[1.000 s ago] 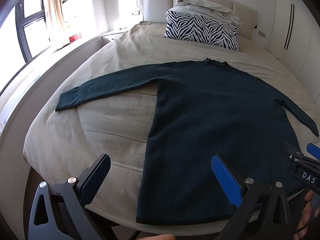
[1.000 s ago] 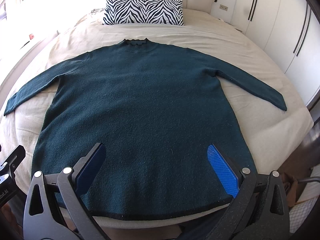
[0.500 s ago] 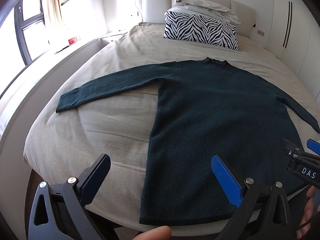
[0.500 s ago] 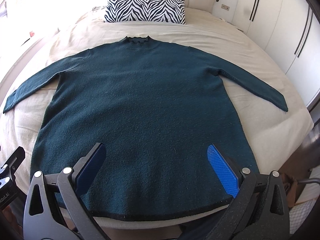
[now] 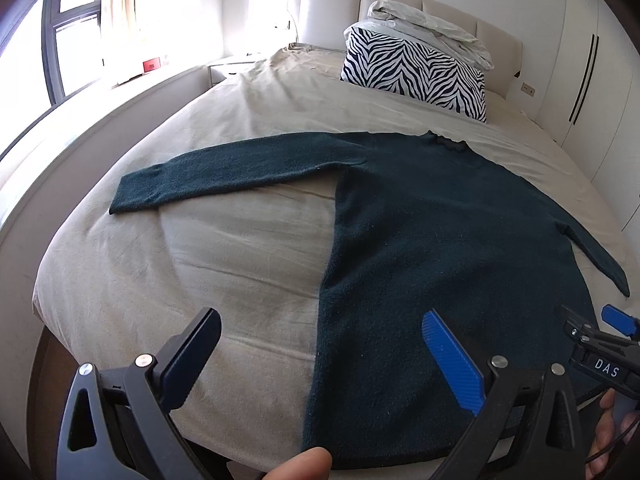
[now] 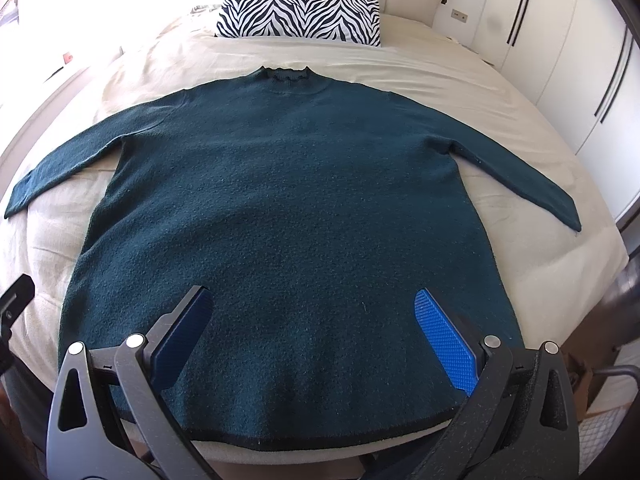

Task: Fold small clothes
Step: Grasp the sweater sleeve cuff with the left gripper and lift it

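**Sweater spread flat, both grippers held apart**

Nearest, the left gripper (image 5: 320, 354) and right gripper (image 6: 316, 330) are held with fingers spread wide, nothing clamped. Beyond, the dark teal sweater (image 6: 288, 216) is laid flat on the beige bed (image 5: 224, 248), sleeves outstretched. Farthest, a zebra pillow (image 6: 300, 14) is seen.

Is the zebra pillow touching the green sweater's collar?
Apart. The right wrist view shows a strip of bare beige sheet between the zebra pillow and the sweater's collar.
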Tool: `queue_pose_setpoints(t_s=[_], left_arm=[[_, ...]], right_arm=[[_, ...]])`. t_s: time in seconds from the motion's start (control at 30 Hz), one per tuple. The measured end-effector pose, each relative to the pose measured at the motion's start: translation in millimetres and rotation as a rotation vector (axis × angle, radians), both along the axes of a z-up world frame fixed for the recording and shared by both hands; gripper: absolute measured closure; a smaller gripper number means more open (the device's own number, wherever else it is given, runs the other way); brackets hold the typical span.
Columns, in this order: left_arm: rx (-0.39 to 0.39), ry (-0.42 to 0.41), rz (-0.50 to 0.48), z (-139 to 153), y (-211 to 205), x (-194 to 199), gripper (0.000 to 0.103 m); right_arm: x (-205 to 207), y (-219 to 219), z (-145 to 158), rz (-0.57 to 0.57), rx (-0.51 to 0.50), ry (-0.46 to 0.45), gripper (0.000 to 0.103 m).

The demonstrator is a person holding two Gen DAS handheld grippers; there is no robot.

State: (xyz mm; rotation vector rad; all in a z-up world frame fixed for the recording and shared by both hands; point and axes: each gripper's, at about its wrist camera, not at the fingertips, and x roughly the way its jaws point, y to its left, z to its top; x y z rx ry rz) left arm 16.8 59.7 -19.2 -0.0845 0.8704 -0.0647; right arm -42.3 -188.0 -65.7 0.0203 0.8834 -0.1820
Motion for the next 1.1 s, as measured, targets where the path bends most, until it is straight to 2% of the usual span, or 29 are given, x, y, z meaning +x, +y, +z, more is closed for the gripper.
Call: queue_pose_setpoints(t_s=[0.07, 0.3, 0.47, 0.53, 0.57, 0.6, 0.67, 0.73, 0.8, 0.83, 0.9, 0.97, 1.1], left_arm=[[-0.069, 0.005, 0.025, 1.2, 19.4, 8.9, 0.000], [-0.201, 0.080, 0.043, -10.1, 62.2, 40.1, 0.000], [-0.299, 0.059, 0.093, -26.2, 83.8, 46.7, 0.000], [-0.297, 0.150, 0.086, -40.6, 87.0, 56.5, 0.000], [-0.314, 0.218, 0.058, -48.5, 89.7, 62.1, 0.000], [-0.366, 0.241, 0.059, -53.2, 96.2, 64.8, 0.000], [-0.468, 0.189, 0.137, -52.7, 117.9, 64.3, 0.001], [-0.532, 0.108, 0.193, -48.6, 140.4, 69.6, 0.000], [-0.584, 0.062, 0.261, -51.3, 164.6, 83.2, 0.001], [-0.638, 0.045, 0.294, -55.6, 177.9, 91.7, 0.002], [-0.741, 0.013, 0.367, -66.8, 202.1, 107.9, 0.008], [-0.828, 0.001, 0.442, -82.3, 221.6, 123.0, 0.023], [-1.001, 0.009, 0.575, -112.3, 244.7, 145.6, 0.025]], right_arm=[[3.7, 2.2, 0.0, 0.015, 0.006, 0.001, 0.000], [20.2, 10.3, 3.8, 0.075, 0.094, -0.019, 0.000], [32.5, 14.5, 16.9, 0.109, 0.175, -0.079, 0.000], [37.5, 16.6, 22.3, 0.122, 0.189, -0.103, 0.000], [39.6, 17.7, 24.9, 0.127, 0.188, -0.115, 0.000], [41.8, 19.0, 27.4, 0.133, 0.186, -0.126, 0.000], [46.0, 22.2, 33.1, 0.147, 0.182, -0.136, 0.000], [50.4, 23.8, 36.4, 0.159, 0.180, -0.142, 0.000], [54.2, 24.3, 37.9, 0.168, 0.189, -0.149, 0.000], [55.7, 24.7, 38.1, 0.171, 0.199, -0.151, 0.000], [61.3, 24.2, 38.0, 0.177, 0.233, -0.152, 0.000], [64.6, 23.5, 35.3, 0.182, 0.269, -0.157, 0.001], [75.8, 18.4, 31.3, 0.166, 0.360, -0.153, 0.019]])
